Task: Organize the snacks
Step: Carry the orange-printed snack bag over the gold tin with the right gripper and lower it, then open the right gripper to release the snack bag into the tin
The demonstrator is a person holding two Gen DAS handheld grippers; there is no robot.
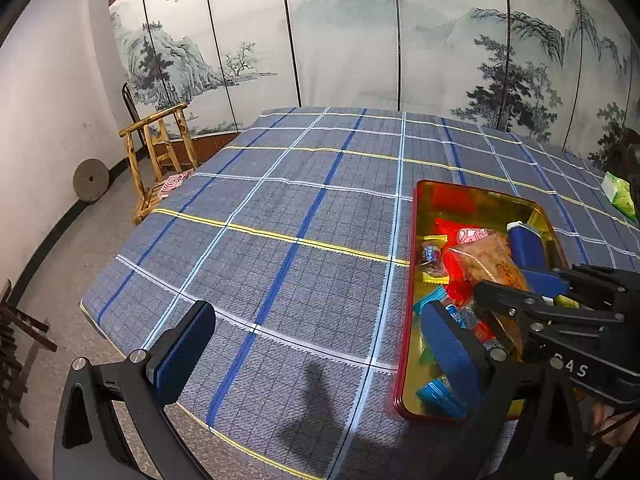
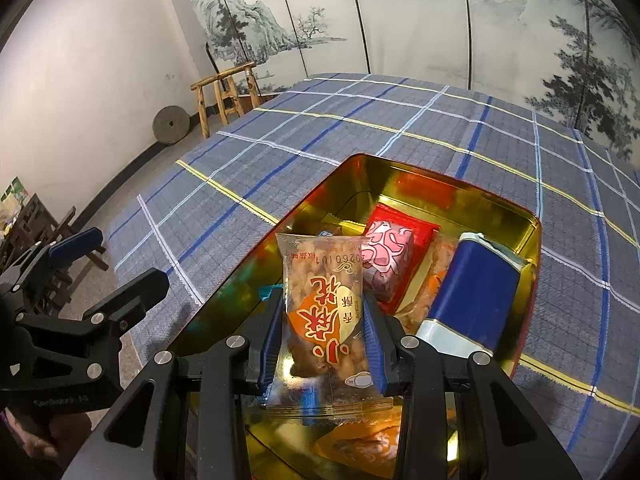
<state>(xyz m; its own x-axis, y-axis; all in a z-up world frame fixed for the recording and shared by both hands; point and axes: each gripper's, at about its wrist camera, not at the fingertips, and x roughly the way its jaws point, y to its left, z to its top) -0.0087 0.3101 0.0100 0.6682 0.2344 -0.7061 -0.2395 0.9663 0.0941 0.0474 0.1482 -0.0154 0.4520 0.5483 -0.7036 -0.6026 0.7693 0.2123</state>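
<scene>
A red tin with a gold inside (image 1: 416,216) (image 2: 516,210) sits on the plaid cloth and holds several wrapped snacks. My right gripper (image 2: 324,344) is shut on a clear peanut packet (image 2: 324,300) (image 1: 494,258) with red lettering, holding it over the tin. In the tin lie a pink-and-white snack (image 2: 386,256), a red packet (image 2: 416,226), a blue packet (image 2: 472,284) (image 1: 526,246) and small blue-wrapped candies (image 1: 438,396). My left gripper (image 1: 316,352) is open and empty, to the left of the tin above the cloth; it also shows in the right wrist view (image 2: 116,260).
The table (image 1: 280,208) carries a blue plaid cloth. A green packet (image 1: 620,194) lies at the far right edge. A wooden chair (image 1: 160,152) and a round millstone (image 1: 91,180) stand on the floor at the left. A painted folding screen (image 1: 340,40) stands behind.
</scene>
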